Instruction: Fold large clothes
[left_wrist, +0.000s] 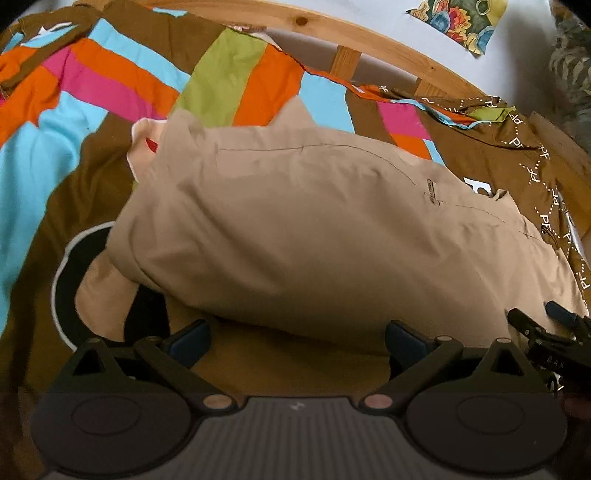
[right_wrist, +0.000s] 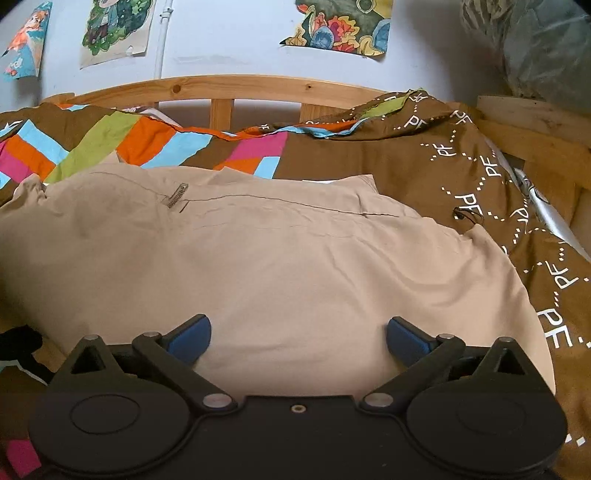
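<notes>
A large beige garment (left_wrist: 303, 229) with a zip and seams lies folded over itself on a bed, its cloth doubled along the left edge. In the right wrist view the same beige garment (right_wrist: 258, 258) spreads flat under the gripper. My left gripper (left_wrist: 297, 341) is open just short of the garment's near edge, with nothing between its blue pads. My right gripper (right_wrist: 297, 338) is open above the near part of the cloth, also holding nothing. The right gripper's fingers (left_wrist: 535, 328) show at the right edge of the left wrist view, on the garment's corner.
The bed carries a brown duvet cover (right_wrist: 461, 166) with coloured stripes (left_wrist: 110, 85) and white "PF" print. A wooden bed frame (right_wrist: 229, 86) runs along the back and right. Posters (right_wrist: 343, 26) hang on the white wall. A black patch with a white rim (left_wrist: 70, 280) shows left of the garment.
</notes>
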